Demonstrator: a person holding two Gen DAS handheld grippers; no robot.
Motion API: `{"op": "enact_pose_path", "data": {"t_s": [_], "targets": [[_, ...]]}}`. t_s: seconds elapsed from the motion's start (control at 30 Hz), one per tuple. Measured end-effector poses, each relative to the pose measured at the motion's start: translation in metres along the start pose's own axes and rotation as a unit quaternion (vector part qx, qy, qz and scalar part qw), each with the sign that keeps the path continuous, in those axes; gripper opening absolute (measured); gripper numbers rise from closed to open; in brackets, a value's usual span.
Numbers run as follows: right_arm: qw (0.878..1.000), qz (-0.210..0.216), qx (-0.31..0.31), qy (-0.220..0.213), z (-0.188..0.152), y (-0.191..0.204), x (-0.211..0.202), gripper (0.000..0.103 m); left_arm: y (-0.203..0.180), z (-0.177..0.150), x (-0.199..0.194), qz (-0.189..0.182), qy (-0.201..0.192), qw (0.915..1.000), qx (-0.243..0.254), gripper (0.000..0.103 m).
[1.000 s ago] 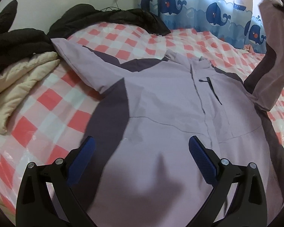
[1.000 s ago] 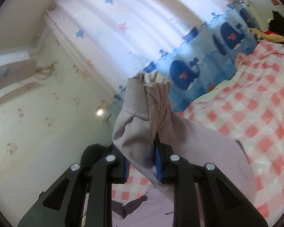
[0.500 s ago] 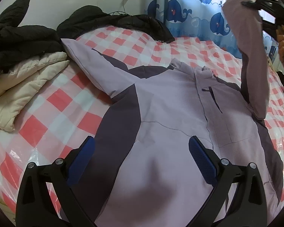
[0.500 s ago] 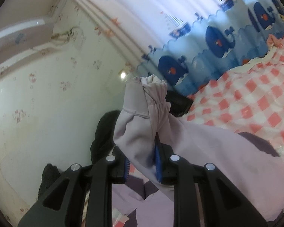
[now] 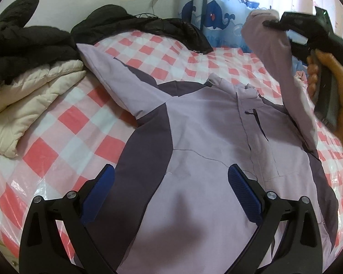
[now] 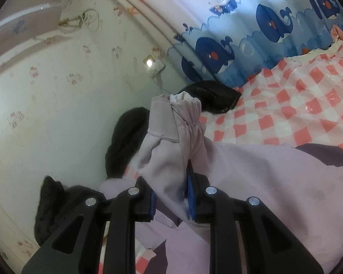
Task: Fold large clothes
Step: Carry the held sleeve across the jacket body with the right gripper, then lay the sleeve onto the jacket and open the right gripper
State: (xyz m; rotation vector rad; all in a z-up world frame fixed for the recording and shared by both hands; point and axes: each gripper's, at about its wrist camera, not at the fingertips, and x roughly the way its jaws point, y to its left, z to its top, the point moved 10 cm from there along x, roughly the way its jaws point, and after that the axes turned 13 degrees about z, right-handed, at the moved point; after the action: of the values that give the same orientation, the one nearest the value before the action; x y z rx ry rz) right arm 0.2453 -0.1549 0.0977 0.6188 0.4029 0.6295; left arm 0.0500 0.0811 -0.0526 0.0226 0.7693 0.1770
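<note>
We are holding jacket [image 5: 205, 137] sleeve cuff [image 6: 180, 123] aloft, right gripper [image 6: 171, 196] jaws clamping it. Jacket body lying flat on bed [image 5: 64, 125]. Left gripper [image 5: 169, 187] hovering over hem, jaws wide apart, empty. Fabric looking soft, bulky, slippery; we are judging cuffs, hem safest holds.

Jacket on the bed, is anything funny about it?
One sleeve of the lilac jacket sticks up in the air, pinched at its cuff by the right gripper. The other sleeve lies flat on the checked bed. Nothing looks torn.
</note>
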Motion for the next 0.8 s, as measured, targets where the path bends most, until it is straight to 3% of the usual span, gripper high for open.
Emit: {"op": "enact_pose_path", "data": {"t_s": [0.4,0.8], "targets": [[0.992,-0.065,-0.055,0.092,-0.104,-0.028,0.076,0.022,0.061,0.008,0.019,0.013,0.032,0.9959,-0.084,0.095],[0.981,-0.104,-0.082,0.145,-0.154,-0.049,0.116,0.025,0.054,0.009,0.018,-0.002,0.032,0.9964,-0.078,0.095]]}}
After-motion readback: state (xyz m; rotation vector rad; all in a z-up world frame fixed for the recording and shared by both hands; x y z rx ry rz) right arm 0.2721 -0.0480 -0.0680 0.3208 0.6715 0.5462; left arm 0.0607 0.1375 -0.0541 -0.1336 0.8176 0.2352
